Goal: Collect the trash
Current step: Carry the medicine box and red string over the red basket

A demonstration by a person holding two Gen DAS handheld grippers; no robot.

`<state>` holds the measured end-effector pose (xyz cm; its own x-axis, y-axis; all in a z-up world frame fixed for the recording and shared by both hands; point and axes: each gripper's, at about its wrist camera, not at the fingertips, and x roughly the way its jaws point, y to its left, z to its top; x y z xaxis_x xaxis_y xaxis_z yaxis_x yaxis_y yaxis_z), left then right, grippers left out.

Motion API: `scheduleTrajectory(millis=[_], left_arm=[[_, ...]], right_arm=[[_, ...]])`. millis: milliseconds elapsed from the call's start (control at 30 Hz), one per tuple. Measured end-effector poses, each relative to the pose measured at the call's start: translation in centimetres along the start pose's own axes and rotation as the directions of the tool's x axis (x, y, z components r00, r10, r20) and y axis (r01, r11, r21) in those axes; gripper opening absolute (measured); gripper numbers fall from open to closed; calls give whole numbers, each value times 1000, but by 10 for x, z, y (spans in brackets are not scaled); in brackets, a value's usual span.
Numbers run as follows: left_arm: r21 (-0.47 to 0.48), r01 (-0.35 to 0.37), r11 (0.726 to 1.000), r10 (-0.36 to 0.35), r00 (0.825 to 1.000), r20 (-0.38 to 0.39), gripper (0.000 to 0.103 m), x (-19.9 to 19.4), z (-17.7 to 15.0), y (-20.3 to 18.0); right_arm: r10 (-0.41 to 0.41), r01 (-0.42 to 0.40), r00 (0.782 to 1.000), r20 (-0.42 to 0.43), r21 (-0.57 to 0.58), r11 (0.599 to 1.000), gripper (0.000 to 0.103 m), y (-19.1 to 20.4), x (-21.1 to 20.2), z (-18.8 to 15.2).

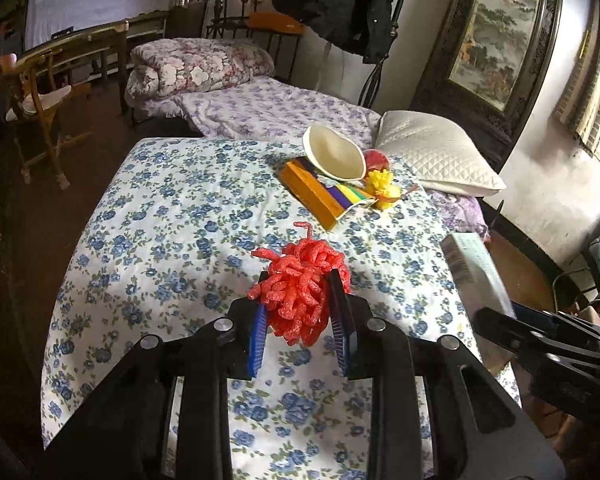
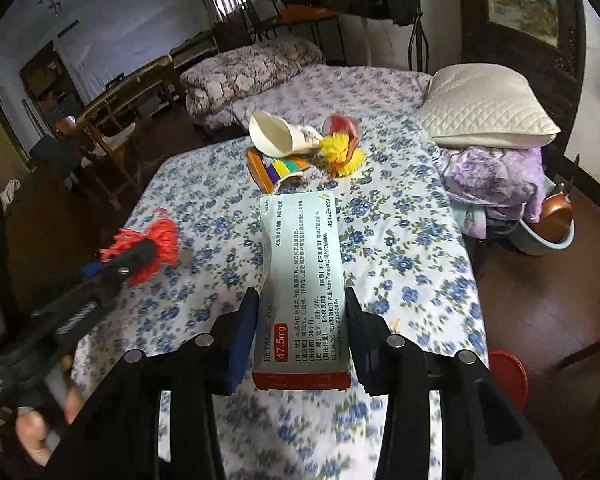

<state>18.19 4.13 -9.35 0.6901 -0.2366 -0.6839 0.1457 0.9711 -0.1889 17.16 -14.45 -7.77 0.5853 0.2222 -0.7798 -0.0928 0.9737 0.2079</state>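
My left gripper (image 1: 300, 288) is shut on a red foam fruit net (image 1: 300, 284) and holds it above the floral bed sheet (image 1: 172, 216); it also shows in the right wrist view (image 2: 156, 248). My right gripper (image 2: 302, 300) is shut on a grey medicine box (image 2: 300, 280), which shows at the right of the left wrist view (image 1: 472, 268). Farther on the bed lies a pile: a white paper cup (image 1: 334, 156), an orange box (image 1: 308, 192), a coloured wrapper (image 1: 352, 196), a yellow foam net (image 1: 382, 184) and a red item (image 1: 376, 160).
A white quilted pillow (image 1: 436, 152) lies at the right of the bed, a folded floral quilt (image 1: 196, 68) at the far end. A wooden chair (image 1: 40, 108) stands at the left. A red lid (image 2: 508, 372) and a basin (image 2: 544, 236) are on the floor at right.
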Motion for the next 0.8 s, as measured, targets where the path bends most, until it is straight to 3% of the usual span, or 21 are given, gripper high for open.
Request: scheduleTrajectory(millis=[467, 633, 800], left_arm=[[70, -16, 997, 16, 1000, -2, 29, -8, -5, -23], [113, 27, 993, -23, 999, -34, 29, -2, -9, -56], [200, 107, 974, -89, 991, -101, 29, 19, -24, -117]], right_arm=[[23, -26, 998, 54, 41, 999, 42, -16, -39, -19], [15, -22, 998, 67, 98, 995, 42, -55, -47, -28], [-39, 26, 997, 61, 191, 981, 42, -122, -53, -48]])
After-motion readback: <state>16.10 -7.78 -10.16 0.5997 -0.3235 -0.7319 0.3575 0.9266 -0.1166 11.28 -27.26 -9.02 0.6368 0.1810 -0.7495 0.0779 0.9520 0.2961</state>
